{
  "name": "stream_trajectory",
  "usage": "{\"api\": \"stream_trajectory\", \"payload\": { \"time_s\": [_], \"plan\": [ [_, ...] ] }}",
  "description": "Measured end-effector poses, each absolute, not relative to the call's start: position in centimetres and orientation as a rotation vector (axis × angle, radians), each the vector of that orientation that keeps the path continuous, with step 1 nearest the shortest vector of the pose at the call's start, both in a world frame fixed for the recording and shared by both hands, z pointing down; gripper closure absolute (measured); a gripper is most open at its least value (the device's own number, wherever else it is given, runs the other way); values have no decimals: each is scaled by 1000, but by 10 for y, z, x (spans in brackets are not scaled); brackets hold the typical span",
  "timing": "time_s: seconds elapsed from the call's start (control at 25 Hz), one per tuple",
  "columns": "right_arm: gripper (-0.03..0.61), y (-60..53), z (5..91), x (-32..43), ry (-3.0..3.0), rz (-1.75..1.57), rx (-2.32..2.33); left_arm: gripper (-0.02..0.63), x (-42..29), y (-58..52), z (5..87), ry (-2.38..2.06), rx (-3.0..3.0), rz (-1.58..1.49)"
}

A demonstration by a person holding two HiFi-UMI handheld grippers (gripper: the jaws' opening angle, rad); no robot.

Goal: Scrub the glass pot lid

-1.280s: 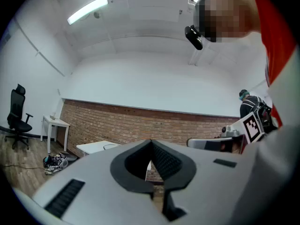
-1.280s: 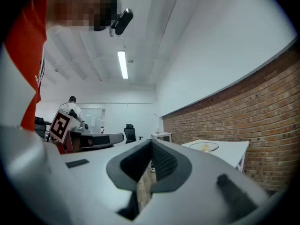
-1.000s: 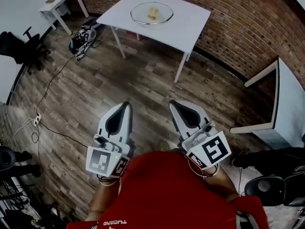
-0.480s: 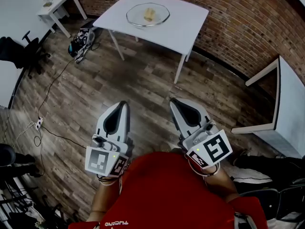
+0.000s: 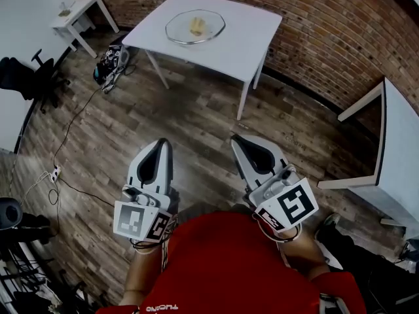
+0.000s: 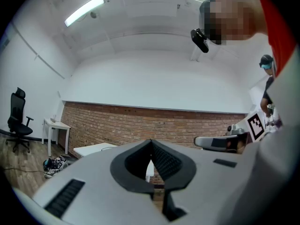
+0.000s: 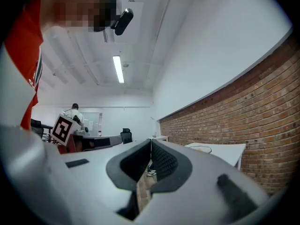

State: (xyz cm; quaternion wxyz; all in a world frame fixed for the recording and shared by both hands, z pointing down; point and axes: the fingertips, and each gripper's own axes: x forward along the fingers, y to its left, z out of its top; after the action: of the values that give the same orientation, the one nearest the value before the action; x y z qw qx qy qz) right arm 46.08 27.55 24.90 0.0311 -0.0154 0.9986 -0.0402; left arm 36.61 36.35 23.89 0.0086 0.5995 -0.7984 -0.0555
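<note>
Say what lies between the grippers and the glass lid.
Head view: only bare wooden floor and the near edge of the white square table separate left gripper and right gripper from the round glass pot lid.

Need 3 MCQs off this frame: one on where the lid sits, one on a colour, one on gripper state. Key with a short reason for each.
1. Where is the glass pot lid?
A) on the floor
B) on the white table by the brick wall
C) on the office chair

2. What colour is the small item seen at the lid's middle?
A) yellowish
B) blue
C) black

3. The left gripper and right gripper are:
A) both open
B) right shut on the lid
C) both shut, nothing between the jaws

Key: B, the head view shows the lid on the tabletop; A, it shows as a pale yellow patch; C, each gripper view shows its pads meeting with nothing between them.
</note>
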Motion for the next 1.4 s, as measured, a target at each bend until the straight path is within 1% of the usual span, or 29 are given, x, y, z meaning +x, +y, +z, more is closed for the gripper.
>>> {"api": "stream_trajectory", "payload": {
  "time_s": [0.36,0.72,0.88,1.4],
  "plan": [
    [549,257,247,458,3091,-93,17,597,365,344,234,-2530,1840,-167],
    [549,235,254,414,3106,-77,8,597,320,322,237,-2538,1838,-188],
    [549,215,255,376,3115,-76,-18,597,282,305,239,-2530,1844,-185],
    [549,168,247,213,3133,-56,-151,597,112,261,228,-2482,1933,-196]
  ]
}}
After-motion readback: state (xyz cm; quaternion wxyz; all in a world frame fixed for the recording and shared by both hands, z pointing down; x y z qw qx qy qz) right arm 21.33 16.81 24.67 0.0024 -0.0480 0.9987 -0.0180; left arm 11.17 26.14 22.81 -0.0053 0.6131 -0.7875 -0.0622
